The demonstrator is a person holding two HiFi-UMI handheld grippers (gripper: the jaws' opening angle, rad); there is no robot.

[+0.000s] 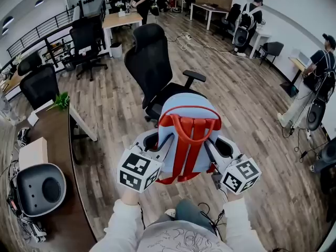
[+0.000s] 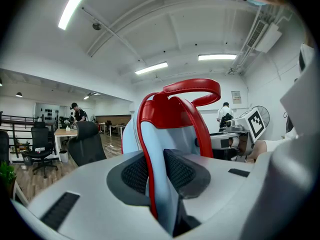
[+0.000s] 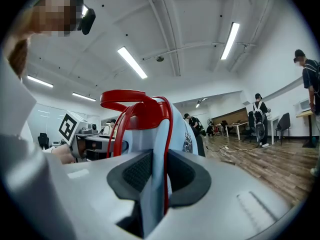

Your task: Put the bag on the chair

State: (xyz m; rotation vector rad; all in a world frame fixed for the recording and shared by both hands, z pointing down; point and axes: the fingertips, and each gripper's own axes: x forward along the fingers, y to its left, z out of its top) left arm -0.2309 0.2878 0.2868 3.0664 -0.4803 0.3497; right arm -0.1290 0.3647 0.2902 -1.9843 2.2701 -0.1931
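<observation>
Bag: light-blue bag (image 1: 185, 133) with red straps, held in the air just short of the chair (image 1: 152, 67) seat's front edge.
Left gripper (image 1: 157, 150): clamped on the bag's left side.
Right gripper (image 1: 216, 152): clamped on its right side.
Progress: bag is up and at the chair; lowering and release likely remain.
Head view only: seat and armrest beyond the bag.
Gripper views only: pads (image 2: 185, 171) pinching the red-piped fabric edges.

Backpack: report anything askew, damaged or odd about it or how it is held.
Nothing stands out. The backpack is held upright and level, with the left tongs and right tongs each shut on a side edge, close to the black chair.
</observation>
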